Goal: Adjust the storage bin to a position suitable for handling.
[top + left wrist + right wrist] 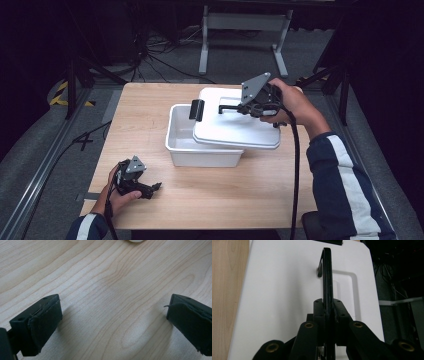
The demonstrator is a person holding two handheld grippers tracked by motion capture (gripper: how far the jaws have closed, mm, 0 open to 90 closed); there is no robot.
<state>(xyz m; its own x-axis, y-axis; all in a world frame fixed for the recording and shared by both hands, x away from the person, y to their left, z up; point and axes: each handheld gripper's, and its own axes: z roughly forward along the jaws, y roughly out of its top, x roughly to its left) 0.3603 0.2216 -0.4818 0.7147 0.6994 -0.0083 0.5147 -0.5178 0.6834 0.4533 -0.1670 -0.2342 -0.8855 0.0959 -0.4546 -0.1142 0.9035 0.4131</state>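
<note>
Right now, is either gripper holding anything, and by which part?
The right gripper is clamped on the lid's black handle. The left gripper holds nothing; its jaws are open over the table.

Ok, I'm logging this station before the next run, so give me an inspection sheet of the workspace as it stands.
Surface: light wooden table, bare around the bin.
Job's things: white bin mid-table; white lid askew over its right part, left part of the bin uncovered; black handle on the lid; a black latch at the lid's left edge.
Clutter: nothing seen.
Grippers: right gripper shut on the black handle; left gripper open, jaws wide apart over bare wood, near the table's front left.
Cables: black cable trails from the right gripper; more cables on the floor behind.
Surroundings: grey floor, metal stand beyond the table, dark curtains.
</note>
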